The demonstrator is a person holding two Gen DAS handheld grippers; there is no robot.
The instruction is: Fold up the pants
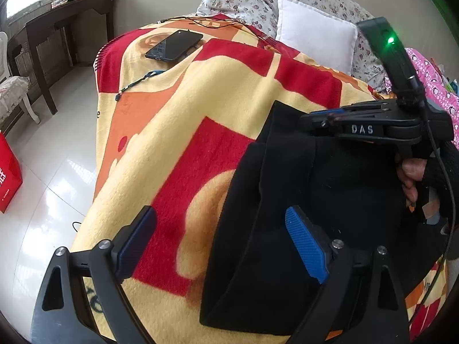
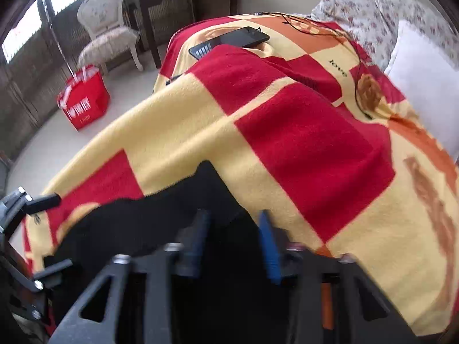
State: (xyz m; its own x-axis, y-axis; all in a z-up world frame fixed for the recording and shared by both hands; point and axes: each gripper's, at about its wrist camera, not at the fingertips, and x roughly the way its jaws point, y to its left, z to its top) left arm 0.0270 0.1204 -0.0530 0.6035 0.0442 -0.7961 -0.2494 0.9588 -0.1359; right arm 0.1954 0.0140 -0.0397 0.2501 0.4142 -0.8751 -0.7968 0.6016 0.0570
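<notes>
A big red and yellow blanket is spread over the bed, and the black pants are laid on it, partly folded. The pants are judged soft, light and floppy, so they are best taken by an edge or the waistband. The left gripper is held wide open above the pants, with nothing gripped. The right gripper looks nearly closed; whether cloth is pinched cannot be told. A white pillow is shown sharply only in the left view, and a red bag and chair more fully in the right view. A phone is seen in both.
</notes>
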